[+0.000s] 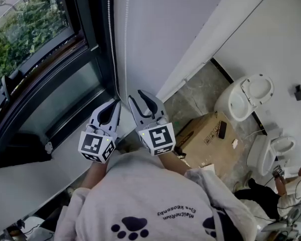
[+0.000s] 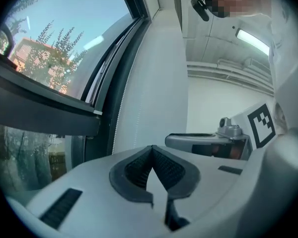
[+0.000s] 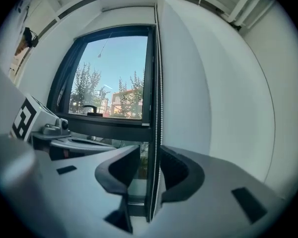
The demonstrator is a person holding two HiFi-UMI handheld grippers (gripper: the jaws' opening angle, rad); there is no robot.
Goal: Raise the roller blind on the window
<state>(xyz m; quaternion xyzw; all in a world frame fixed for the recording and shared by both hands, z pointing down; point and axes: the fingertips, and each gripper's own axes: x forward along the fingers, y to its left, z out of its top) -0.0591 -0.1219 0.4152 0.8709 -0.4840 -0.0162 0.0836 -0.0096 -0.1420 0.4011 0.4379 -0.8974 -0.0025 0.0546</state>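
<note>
A white bead chain (image 1: pixel 110 34) hangs in two strands beside the dark window frame (image 1: pixel 85 59). My right gripper (image 1: pixel 140 97) stands open around it. In the right gripper view both strands of the chain (image 3: pixel 158 108) run down between the pads of that gripper (image 3: pixel 150 152), close to the right pad, and neither pad presses on them. My left gripper (image 1: pixel 114 106) is just left of it, at about the same height, and is shut (image 2: pixel 151 150). In the left gripper view the chain (image 2: pixel 117 128) drops left of the pinch, and I see no bead in it. No blind fabric covers the glass.
A white wall (image 1: pixel 160 29) rises right of the window, with the sill (image 1: pixel 25 179) below it. On the floor to the right lie a cardboard box (image 1: pixel 208 137) and two toilet bowls (image 1: pixel 243 97), (image 1: pixel 271 152). A person sits at the bottom right (image 1: pixel 271 187).
</note>
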